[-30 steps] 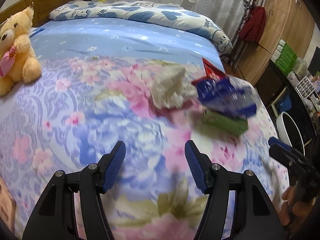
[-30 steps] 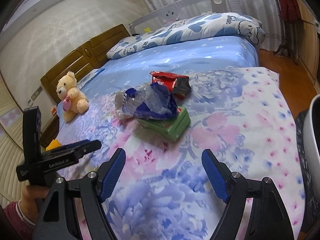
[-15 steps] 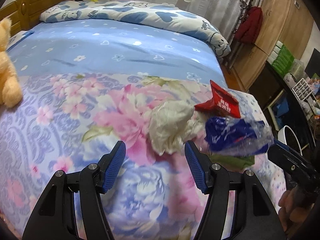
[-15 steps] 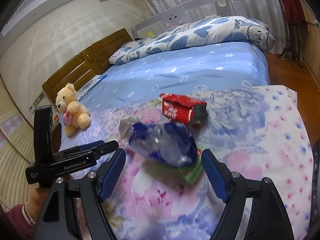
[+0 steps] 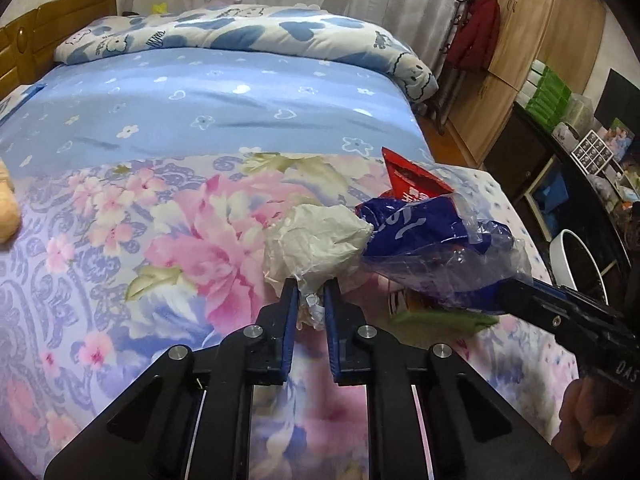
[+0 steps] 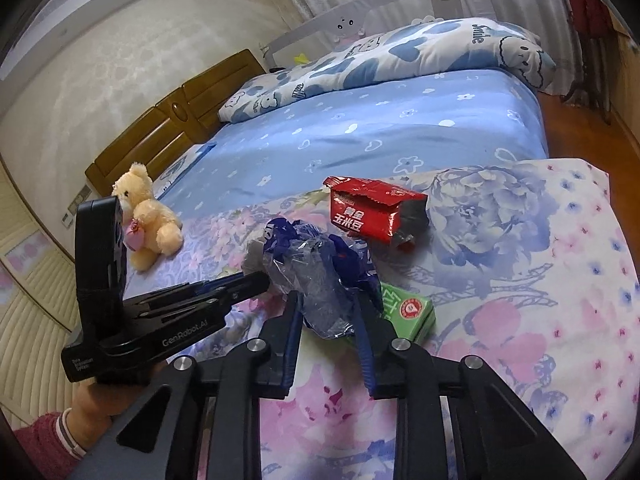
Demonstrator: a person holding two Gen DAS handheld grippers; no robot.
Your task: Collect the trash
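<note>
On the flowered quilt [image 5: 120, 248] lies a small heap of trash. My left gripper [image 5: 311, 294] is shut on the near edge of a crumpled white paper wad [image 5: 316, 236]. Right of the wad is a blue and clear plastic bag [image 5: 424, 240], with the right gripper [image 5: 508, 292] reaching in from the right. In the right wrist view the right gripper [image 6: 327, 310] has its jaws closing on that plastic bag [image 6: 320, 280], which fills the gap between the pads. A green box [image 6: 410, 312] lies under the bag. A red snack packet [image 6: 374, 214] lies behind it.
A teddy bear [image 6: 148, 216] sits on the quilt at the left. A rolled blue-and-white duvet [image 5: 240, 36] lies at the bed's far side. A white bin [image 5: 576, 260] stands on the floor off the bed's right edge, near dark shelving and wooden wardrobes [image 5: 532, 48].
Both grippers moved forward to the trash heap and shut. The left one closed on the white paper wad and the right one closed around the blue plastic bag.
</note>
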